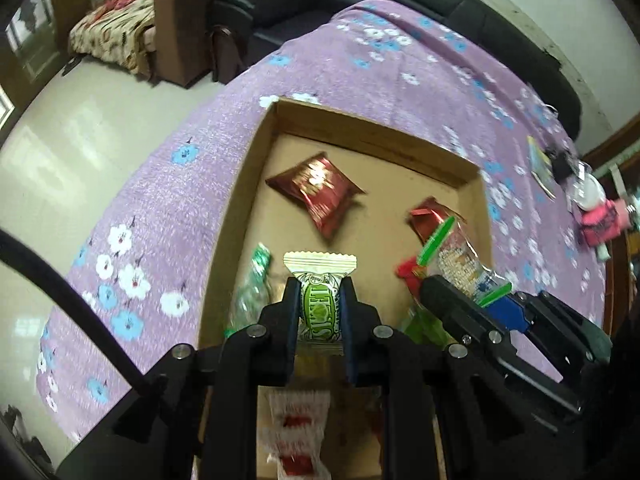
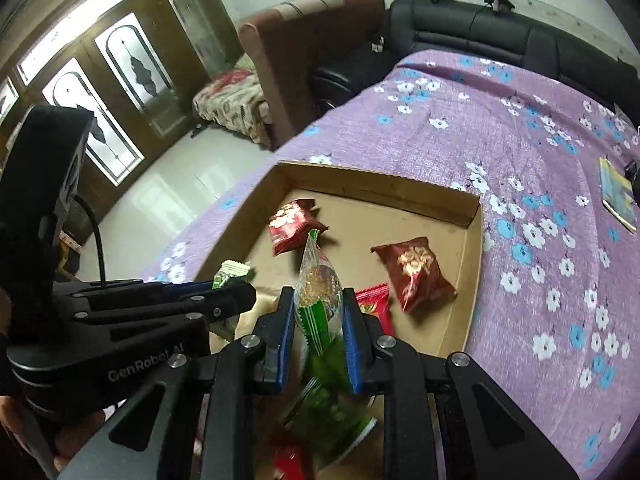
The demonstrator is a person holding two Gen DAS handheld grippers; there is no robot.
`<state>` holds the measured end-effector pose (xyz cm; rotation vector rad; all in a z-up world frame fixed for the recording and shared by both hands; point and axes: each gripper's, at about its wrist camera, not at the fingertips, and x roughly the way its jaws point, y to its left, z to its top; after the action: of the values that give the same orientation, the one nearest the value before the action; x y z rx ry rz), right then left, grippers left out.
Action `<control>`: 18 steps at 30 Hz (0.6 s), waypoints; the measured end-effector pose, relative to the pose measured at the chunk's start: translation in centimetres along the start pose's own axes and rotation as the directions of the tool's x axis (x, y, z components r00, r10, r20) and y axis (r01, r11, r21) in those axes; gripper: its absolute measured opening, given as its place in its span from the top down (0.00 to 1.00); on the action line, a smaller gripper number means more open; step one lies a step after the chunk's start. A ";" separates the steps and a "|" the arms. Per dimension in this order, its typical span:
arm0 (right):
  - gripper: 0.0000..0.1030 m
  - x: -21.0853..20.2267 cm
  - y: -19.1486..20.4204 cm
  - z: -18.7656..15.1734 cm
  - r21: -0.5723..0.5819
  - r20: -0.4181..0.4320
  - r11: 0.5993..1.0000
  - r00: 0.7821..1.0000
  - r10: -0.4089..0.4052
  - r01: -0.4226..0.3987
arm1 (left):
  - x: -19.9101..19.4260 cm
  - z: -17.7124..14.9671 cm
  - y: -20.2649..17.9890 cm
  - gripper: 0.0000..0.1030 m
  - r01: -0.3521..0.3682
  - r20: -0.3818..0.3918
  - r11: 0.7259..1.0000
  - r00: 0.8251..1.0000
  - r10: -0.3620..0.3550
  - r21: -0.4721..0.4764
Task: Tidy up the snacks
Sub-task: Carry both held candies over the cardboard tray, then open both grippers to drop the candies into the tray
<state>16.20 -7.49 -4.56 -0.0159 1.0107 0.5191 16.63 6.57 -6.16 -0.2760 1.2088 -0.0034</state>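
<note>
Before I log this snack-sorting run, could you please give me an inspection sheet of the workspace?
Surface: purple floral bedspread, carrying a cardboard tray.
Job's things: two red snack packets lying in the tray; more packets near the grippers.
Clutter: booklet on the spread.
Grippers: left gripper shut on a green-and-white packet; right gripper shut on a clear green-edged packet.
Cables: black cable on the left gripper.
Surroundings: black sofa, wooden doors.
</note>
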 end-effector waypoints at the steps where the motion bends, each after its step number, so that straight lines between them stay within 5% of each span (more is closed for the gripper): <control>1: 0.79 0.4 -0.1 0.2 -0.006 -0.002 1.000 1.000 -0.014 0.014 | 0.4 0.3 0.0 0.80 -0.003 -0.010 1.000 1.000 0.003 -0.004; 18: 0.78 4.1 -0.2 1.9 -0.074 -0.084 0.990 0.988 -0.129 0.123 | 3.9 2.9 1.4 0.79 -0.039 -0.078 0.997 0.996 0.034 -0.069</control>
<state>19.48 -5.52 -6.87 -0.1647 1.0709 0.4406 20.48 8.00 -9.09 -0.3181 1.2923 0.0609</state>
